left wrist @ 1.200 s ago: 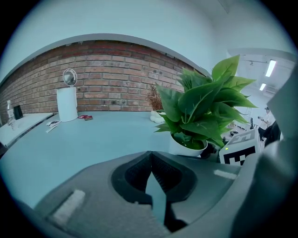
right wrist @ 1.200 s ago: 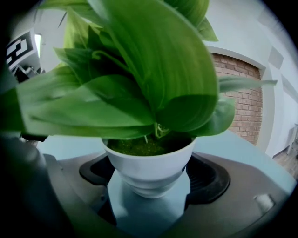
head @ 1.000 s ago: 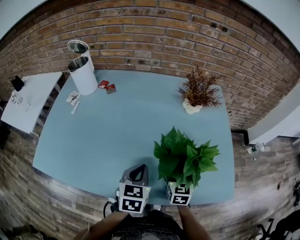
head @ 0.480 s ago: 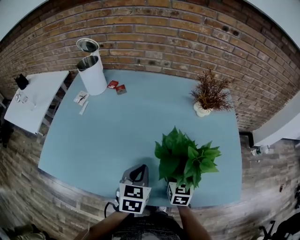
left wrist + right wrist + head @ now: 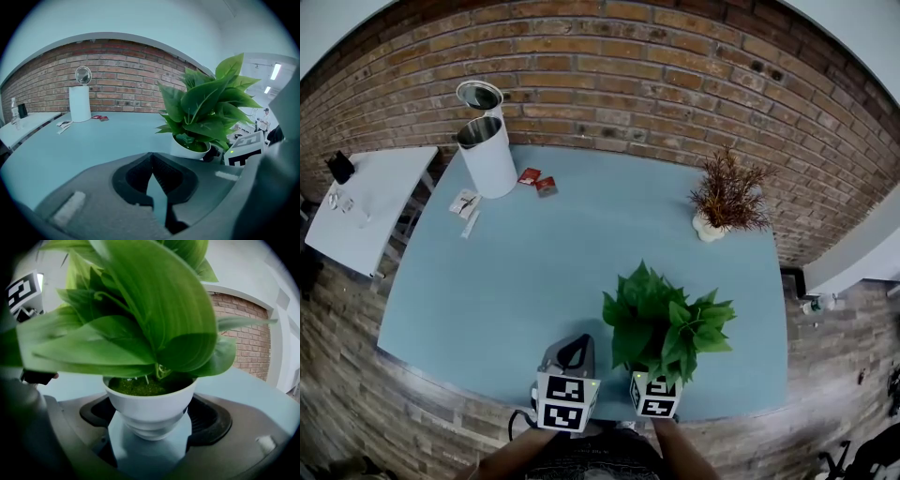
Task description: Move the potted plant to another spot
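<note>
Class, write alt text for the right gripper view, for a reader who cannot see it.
The right gripper holds a green potted plant by its white pot, one jaw on each side. Broad leaves fill the upper view; a blue table and brick wall show at right.

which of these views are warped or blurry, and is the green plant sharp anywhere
Head view: strong fisheye, the brick wall bows into an arc, but the light is even and the potted plant is sharp. Left gripper view: black round vignette, plant reasonably sharp. Right gripper view: the big leaves against the lens are blurred; the white pot is clearer.
</note>
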Demonstrator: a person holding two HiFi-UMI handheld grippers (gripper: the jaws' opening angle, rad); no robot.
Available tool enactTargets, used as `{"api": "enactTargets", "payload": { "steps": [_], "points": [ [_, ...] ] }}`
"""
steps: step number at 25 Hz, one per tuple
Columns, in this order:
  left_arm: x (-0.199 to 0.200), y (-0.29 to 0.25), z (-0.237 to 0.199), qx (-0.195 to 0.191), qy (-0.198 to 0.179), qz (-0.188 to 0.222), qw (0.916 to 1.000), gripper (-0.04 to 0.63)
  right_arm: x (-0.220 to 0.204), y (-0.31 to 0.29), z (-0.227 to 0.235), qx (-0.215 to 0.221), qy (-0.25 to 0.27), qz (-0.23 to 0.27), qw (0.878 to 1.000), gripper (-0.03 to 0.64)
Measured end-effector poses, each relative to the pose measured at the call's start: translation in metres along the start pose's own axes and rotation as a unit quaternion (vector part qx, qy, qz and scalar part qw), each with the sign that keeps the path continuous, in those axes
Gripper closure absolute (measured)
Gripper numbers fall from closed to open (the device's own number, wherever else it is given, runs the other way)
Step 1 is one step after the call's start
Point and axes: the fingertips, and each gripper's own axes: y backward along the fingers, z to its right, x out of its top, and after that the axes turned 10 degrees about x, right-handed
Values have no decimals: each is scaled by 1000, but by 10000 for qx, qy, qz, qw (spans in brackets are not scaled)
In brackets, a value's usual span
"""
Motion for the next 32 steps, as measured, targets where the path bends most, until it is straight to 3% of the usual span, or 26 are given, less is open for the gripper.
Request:
{"api": "enactTargets", "payload": {
  "steps": [15,32],
  "points": [
    [9,15,-15,62,41,-112,9999,594,17,2,-24,147,-76,-11,9999,141],
    [-2,12,-74,-103,95,-112,9998,594,20,-39,-82,84,-107,10,9999,141]
  ]
}}
